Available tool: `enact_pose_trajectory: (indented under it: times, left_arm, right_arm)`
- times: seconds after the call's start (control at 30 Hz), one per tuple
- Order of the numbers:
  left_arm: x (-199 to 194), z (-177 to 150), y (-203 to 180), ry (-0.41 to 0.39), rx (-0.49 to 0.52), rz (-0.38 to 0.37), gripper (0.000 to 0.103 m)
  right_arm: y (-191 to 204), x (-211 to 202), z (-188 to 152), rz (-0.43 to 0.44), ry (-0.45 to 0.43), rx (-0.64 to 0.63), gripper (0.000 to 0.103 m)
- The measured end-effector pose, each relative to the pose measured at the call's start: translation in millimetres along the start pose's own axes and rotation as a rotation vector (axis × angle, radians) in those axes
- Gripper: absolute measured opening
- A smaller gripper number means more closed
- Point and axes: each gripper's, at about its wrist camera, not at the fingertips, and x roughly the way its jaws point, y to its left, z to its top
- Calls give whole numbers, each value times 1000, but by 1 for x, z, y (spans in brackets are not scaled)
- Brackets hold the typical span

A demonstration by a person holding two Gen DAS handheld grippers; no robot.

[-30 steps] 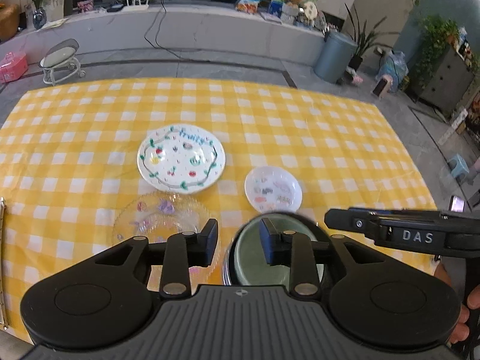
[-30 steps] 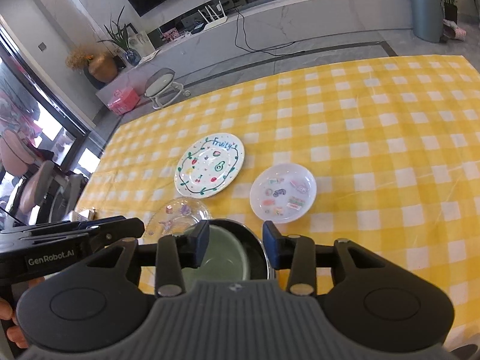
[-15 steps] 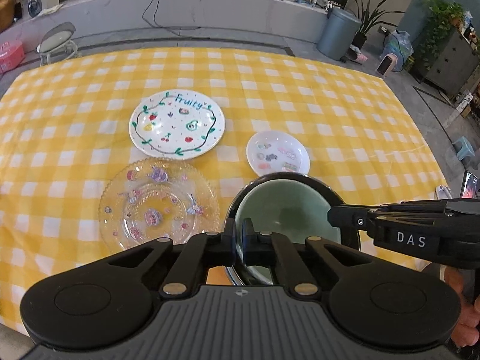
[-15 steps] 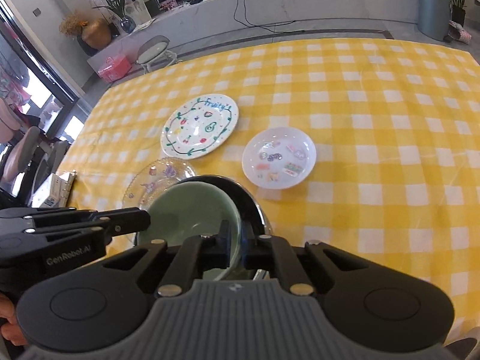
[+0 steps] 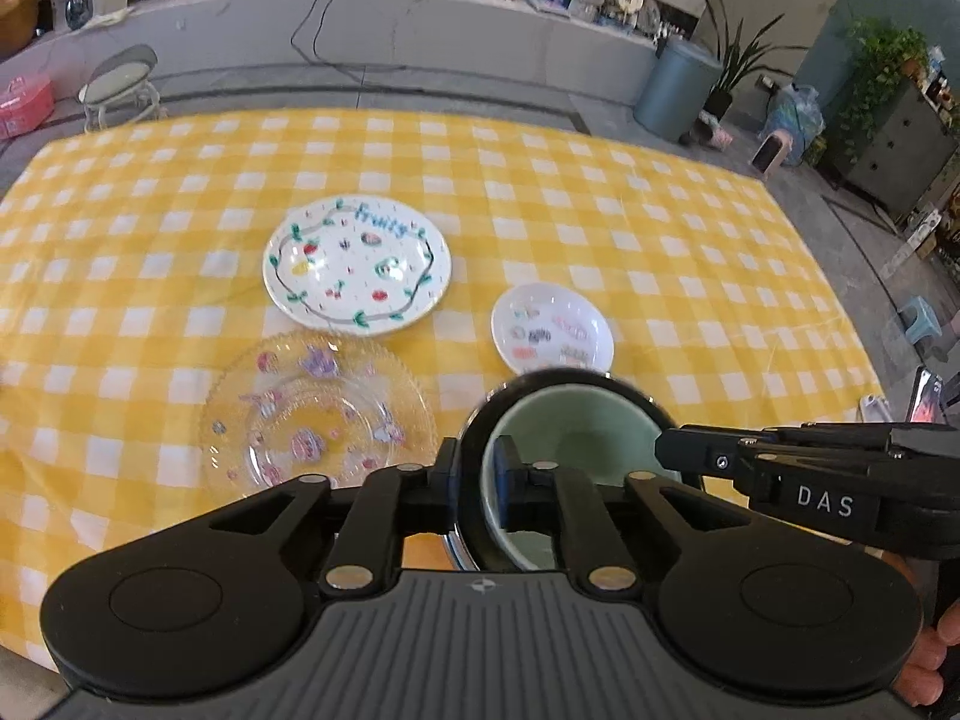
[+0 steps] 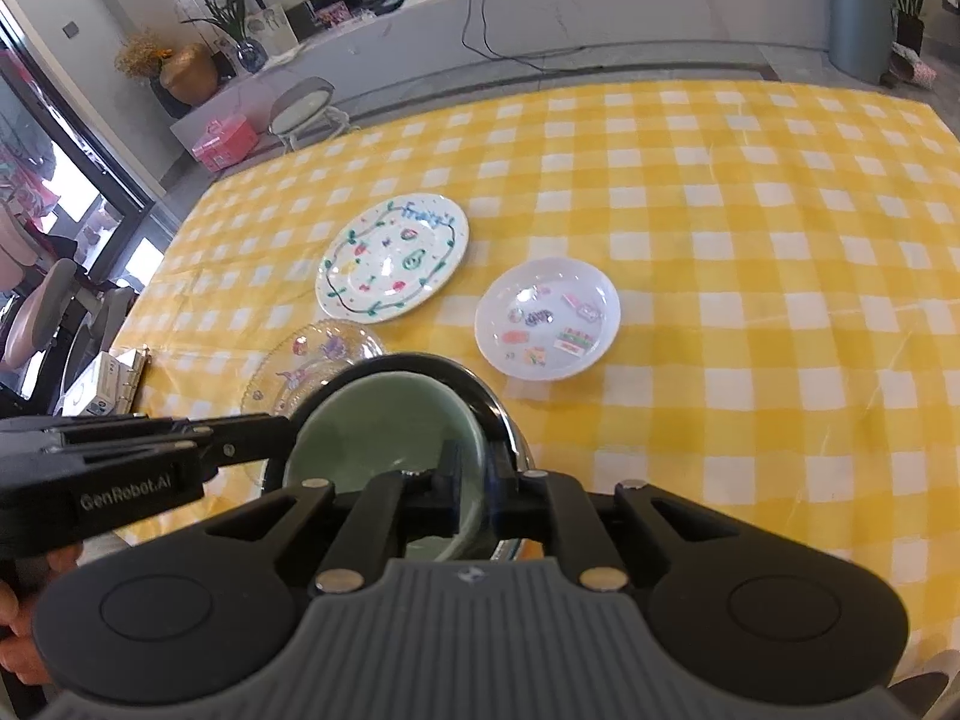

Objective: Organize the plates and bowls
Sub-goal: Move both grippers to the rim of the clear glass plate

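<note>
Both tongs clamp opposite rims of one green bowl (image 5: 576, 420): the left gripper (image 5: 474, 486) its left rim, the right gripper (image 6: 480, 483) its right rim, jaws just eased slightly. Only the right view shows a binder (image 6: 114, 378) far left. Beyond the tongs lie three dishes: glass plate (image 5: 318, 414), fruit plate (image 5: 357, 267), small white dish (image 5: 552, 330).

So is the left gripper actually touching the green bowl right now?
Touching. In the left wrist view the left gripper straddles the green bowl at its rim, one finger inside, the other outside, pads pressed on it.
</note>
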Motion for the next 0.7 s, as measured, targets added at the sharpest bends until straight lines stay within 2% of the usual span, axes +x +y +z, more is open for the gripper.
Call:
enact_pose_trajectory:
  times: [0.17, 0.3, 0.37, 0.5, 0.7]
  left_arm:
    - [-15, 3, 11, -34, 18, 6, 25]
    - [-25, 6, 31, -47, -15, 4, 36]
    - [-26, 8, 43, -49, -41, 10, 39]
    - [-24, 11, 73, -48, -133, 32, 49]
    - [-6, 12, 122, -12, -322, 21, 53]
  right_arm:
    - [15, -10, 1, 67, -50, -29, 9]
    - [29, -7, 8, 108, -49, -71, 24]
    - [34, -4, 14, 120, -45, -97, 25]
    - [40, 10, 31, 146, -18, -119, 29]
    - [45, 44, 66, 140, 54, -154, 30]
